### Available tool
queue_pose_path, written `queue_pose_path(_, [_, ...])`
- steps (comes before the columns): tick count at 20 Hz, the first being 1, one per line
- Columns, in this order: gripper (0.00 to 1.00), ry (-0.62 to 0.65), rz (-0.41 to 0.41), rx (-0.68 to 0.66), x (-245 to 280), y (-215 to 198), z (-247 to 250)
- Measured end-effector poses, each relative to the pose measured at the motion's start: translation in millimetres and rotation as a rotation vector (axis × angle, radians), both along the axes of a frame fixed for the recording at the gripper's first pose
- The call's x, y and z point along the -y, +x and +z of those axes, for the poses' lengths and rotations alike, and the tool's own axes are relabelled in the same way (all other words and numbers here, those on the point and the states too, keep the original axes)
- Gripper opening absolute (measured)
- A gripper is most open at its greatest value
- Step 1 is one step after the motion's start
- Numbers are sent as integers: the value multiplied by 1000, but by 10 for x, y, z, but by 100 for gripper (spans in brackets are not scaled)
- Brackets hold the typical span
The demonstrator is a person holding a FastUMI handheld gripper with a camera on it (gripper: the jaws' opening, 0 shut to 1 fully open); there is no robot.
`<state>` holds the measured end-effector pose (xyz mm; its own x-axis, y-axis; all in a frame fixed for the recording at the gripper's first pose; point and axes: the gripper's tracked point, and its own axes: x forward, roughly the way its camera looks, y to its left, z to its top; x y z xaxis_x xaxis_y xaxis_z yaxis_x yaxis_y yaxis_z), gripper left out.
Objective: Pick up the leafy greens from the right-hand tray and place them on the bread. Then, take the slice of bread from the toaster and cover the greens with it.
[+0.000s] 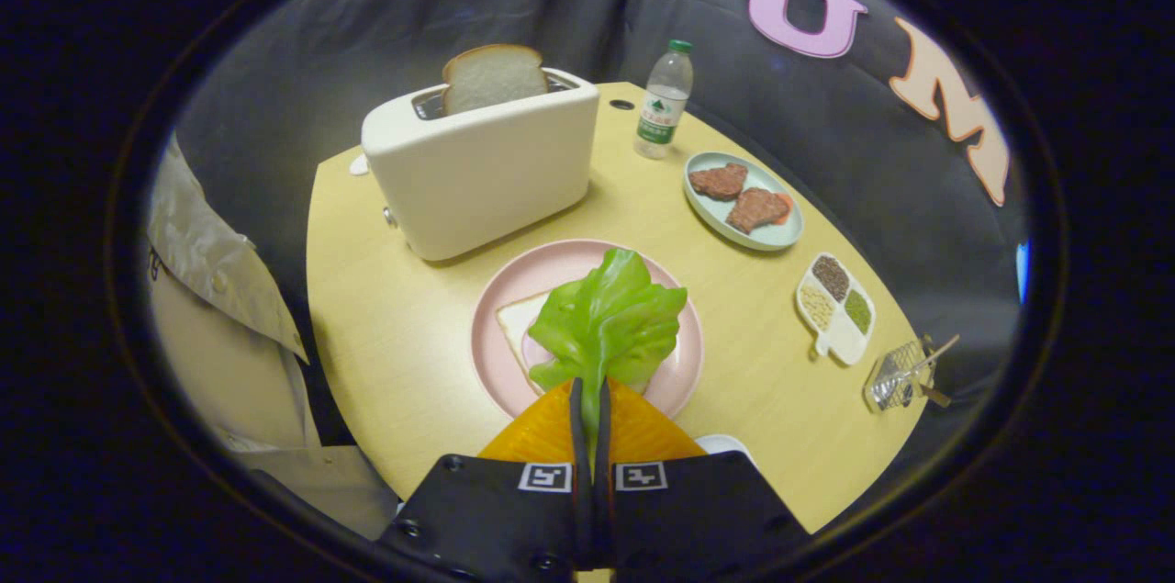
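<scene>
Holding now: the gripper [592, 399] is closed on the stem of the leafy greens [608, 319], its 2 fingers almost together.
Greens position: leaf points forward, hanging over the bread [516, 321] on the pink plate [500, 289].
Next move, likely: lower straight down and release.
Toaster [482, 165]: beyond the plate, second slice [493, 76] upright in its slot.

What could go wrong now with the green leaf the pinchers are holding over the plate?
1. The gripper pinches only the stem end of the leafy greens, so the wide leaf could slip out or flop sideways.
2. Only a corner of the bread on the pink plate peeks out beside the leaf, so it might land partly off the bread.
3. The toaster stands close behind the plate; moving too far forward could bump it.
</scene>
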<state>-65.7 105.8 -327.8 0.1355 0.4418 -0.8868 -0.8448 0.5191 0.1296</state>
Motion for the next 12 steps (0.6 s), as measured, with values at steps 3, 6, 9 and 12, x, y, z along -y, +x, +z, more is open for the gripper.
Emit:
queue_pose_path(3, [4,-7,39,-24,-197,-47,-167])
queue_pose_path(6, [3,-31,52,-51,-281,-54,-337])
queue_pose_path(9, [5,-80,68,-54,-283,-19,-516])
queue_pose_path(12, [13,-132,74,-16,-214,60,-603])
